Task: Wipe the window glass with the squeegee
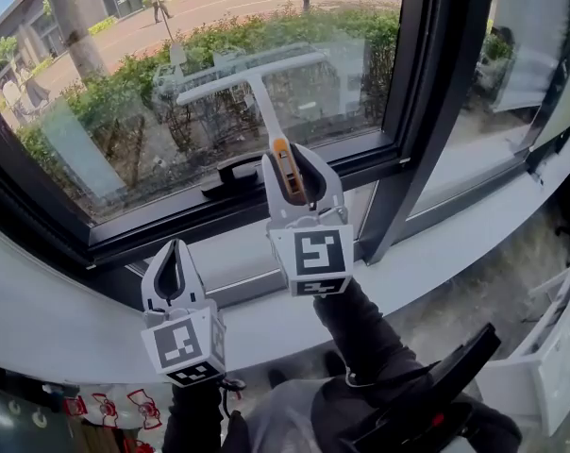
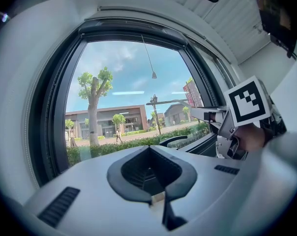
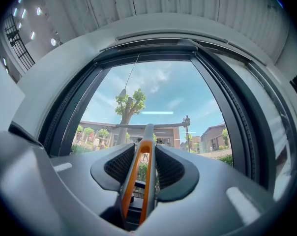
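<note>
Idle with jaws together, grey left gripper (image 1: 176,253) waits above the white sill (image 1: 455,243). Grey right gripper (image 1: 295,163) clamps the orange-striped white T-shaped squeegee (image 1: 252,75), blade apparently against the window glass (image 1: 125,45) low on the pane, placed for wiping.

Head view: set above, facing steeply down, close over the left gripper (image 1: 175,245), right gripper (image 1: 294,154) and sill (image 1: 58,319). Left gripper view: low by the sill, facing up and outward. Right gripper view: nearer the window glass (image 1: 125,111), facing outward along the squeegee (image 3: 138,171). All three share the glass and the tree (image 2: 93,97) outside
</note>
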